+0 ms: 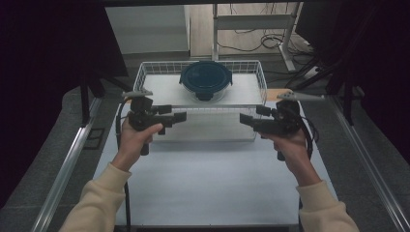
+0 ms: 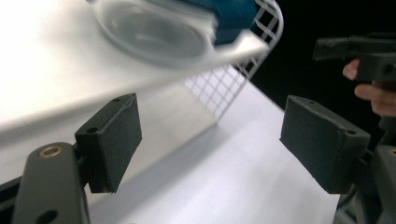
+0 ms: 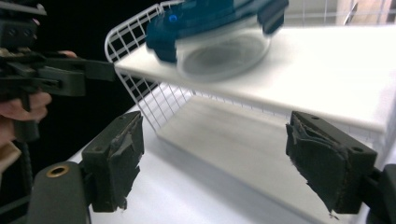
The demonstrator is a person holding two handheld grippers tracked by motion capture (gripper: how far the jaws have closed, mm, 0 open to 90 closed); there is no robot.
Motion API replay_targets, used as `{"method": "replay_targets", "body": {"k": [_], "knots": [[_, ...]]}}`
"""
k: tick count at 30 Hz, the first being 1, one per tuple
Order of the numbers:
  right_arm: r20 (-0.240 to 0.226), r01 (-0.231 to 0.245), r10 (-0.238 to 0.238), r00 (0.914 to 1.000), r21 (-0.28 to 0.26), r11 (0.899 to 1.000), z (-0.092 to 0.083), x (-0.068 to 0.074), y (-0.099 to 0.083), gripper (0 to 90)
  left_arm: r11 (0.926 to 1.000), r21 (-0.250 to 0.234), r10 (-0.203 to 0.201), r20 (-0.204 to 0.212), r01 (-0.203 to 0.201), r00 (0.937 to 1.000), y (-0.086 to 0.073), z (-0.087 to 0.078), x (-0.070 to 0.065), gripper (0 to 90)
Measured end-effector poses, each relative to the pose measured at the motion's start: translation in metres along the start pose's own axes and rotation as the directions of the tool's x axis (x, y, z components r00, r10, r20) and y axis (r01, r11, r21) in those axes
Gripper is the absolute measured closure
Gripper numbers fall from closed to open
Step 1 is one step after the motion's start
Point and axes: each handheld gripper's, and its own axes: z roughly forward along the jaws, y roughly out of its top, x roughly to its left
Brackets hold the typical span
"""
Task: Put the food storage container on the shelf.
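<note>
Surface: a white rectangular surface (image 1: pixel 212 179) with metal rails along its left and right edges.
Basket: a white wire basket (image 1: pixel 150 72) with a white shelf board stands at the far edge of the surface.
Container: a round clear glass container with a dark blue lid (image 1: pixel 206 77) sits on the board, near the basket's far side.
Left hand-held gripper (image 1: pixel 181 116): jaws wide, holding nothing, above the surface before the basket's left end.
Right hand-held gripper (image 1: pixel 244 118): jaws wide, holding nothing, before the basket's right end.
Room: grey floor, cables and a metal frame behind the surface, dark curtains on both sides.
</note>
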Motion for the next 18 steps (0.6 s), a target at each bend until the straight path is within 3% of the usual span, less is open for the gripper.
{"method": "replay_targets", "body": {"k": [7, 12, 15, 18], "knots": [[0.029, 0.023, -0.023, 0.9993, 0.016, 1.000, -0.018, 0.000, -0.054, 20.5, 0.9986, 0.030, 0.045, -0.034, -0.044, 0.9984, -0.046, -0.009, -0.012, 20.3], [0.064, 0.032, -0.034, 0.9974, 0.035, 0.999, -0.030, -0.003, -0.086, 20.8, 0.9985, 0.054, 0.011, -0.058, -0.008, 0.9982, -0.085, -0.013, -0.010, 20.6], [0.069, 0.028, -0.032, 0.9971, 0.049, 0.998, -0.034, -0.003, -0.106, 21.0, 0.9928, 0.119, 0.021, -0.080, -0.012, 0.9965, -0.110, -0.009, -0.008, 20.7], [0.085, 0.033, -0.040, 0.9956, 0.088, 0.996, -0.030, -0.005, -0.127, 21.6, 0.9881, 0.153, 0.024, -0.099, -0.008, 0.9948, -0.129, -0.006, -0.005, 20.8]]}}
